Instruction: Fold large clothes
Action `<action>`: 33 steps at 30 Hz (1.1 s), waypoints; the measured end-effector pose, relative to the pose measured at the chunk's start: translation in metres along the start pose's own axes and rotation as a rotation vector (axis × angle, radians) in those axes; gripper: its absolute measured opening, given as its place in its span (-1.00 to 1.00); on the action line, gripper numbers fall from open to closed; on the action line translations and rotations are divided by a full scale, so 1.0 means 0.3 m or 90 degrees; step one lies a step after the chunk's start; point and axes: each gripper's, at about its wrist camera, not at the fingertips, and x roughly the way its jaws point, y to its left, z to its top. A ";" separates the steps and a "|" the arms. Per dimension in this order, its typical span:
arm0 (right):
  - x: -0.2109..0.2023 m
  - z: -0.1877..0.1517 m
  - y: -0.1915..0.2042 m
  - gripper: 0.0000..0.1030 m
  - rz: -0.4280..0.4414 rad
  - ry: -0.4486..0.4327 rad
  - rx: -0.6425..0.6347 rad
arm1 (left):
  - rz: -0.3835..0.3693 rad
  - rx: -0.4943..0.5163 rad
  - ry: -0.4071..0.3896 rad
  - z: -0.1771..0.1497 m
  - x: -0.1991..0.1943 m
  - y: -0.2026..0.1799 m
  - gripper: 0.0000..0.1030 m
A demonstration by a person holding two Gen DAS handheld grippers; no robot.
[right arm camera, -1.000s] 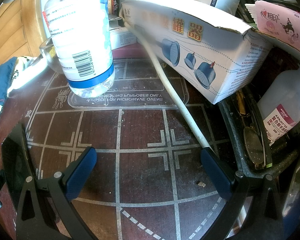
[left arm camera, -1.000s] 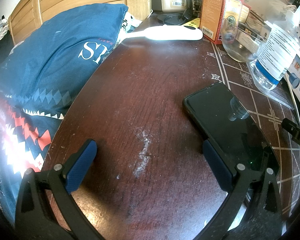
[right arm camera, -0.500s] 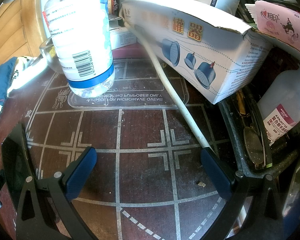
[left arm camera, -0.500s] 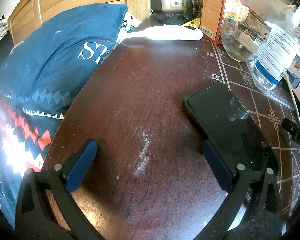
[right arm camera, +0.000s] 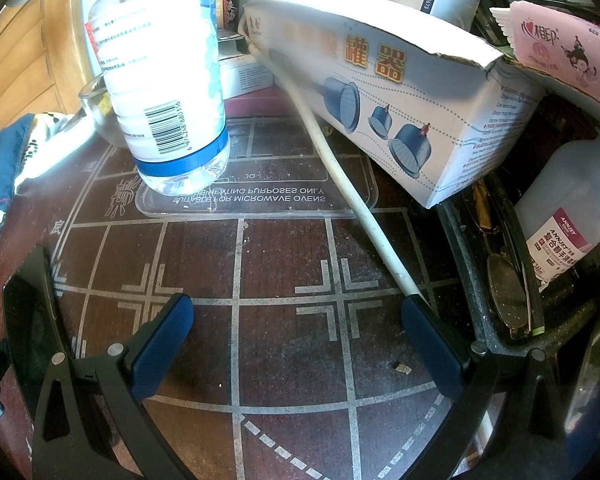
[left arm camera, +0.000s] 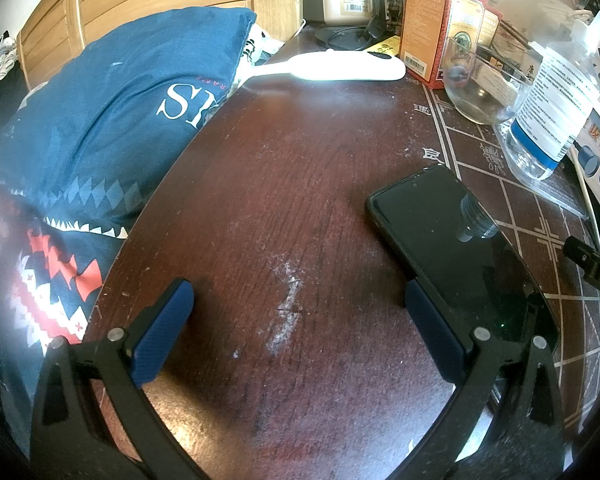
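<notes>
At the far left of the left wrist view, a navy cloth (left arm camera: 112, 112) with white lettering and a red-and-white zigzag band lies bunched against a wooden headboard (left arm camera: 148, 4), beside the left edge of the dark wooden table (left arm camera: 268, 184). The left gripper (left arm camera: 299, 320) hangs over the bare tabletop with its blue-padded fingers spread wide and nothing between them. Just right of it, a black phone (left arm camera: 432, 232) lies flat on the table, its near end behind the right finger. Farther back sit a white handheld device (left arm camera: 340, 66), a red box (left arm camera: 440, 28), a glass bowl (left arm camera: 480, 88) and a clear water bottle (left arm camera: 556, 108).

In the right wrist view, the navy cloth shows only at the left edge. The right gripper (right arm camera: 298, 322) is likewise released, fingers wide apart above a chessboard grid (right arm camera: 236, 280) marked on the table. The bottle stands on a clear plastic lid (right arm camera: 260, 196); a white rod (right arm camera: 352, 204) runs diagonally toward the right finger. A white cupping-set box (right arm camera: 400, 92) leans to the right, with a plastic disinfectant bottle (right arm camera: 564, 208) at far right.
</notes>
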 end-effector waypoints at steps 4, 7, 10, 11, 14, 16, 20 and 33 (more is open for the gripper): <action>0.000 0.000 0.000 1.00 0.000 0.000 0.000 | 0.000 0.000 0.000 0.000 0.000 0.000 1.00; 0.000 0.000 0.000 1.00 0.000 0.000 0.000 | 0.000 0.000 0.000 0.000 0.000 0.000 1.00; 0.000 0.000 0.000 1.00 0.000 0.000 0.000 | 0.000 0.000 0.000 0.000 0.000 0.000 1.00; 0.000 0.000 0.000 1.00 0.000 0.000 0.000 | 0.000 0.000 0.000 0.000 0.000 0.000 1.00; 0.000 0.000 0.000 1.00 0.000 0.000 0.000 | 0.000 0.000 0.000 0.000 0.000 0.000 1.00; 0.000 0.000 0.000 1.00 0.000 0.000 0.000 | 0.000 0.000 0.000 0.000 0.000 0.000 1.00; 0.000 0.000 0.000 1.00 0.000 0.000 0.000 | 0.000 -0.001 0.000 -0.002 -0.001 0.001 1.00; -0.011 0.012 0.028 1.00 0.090 0.000 -0.050 | -0.054 0.026 -0.002 -0.025 -0.045 0.016 1.00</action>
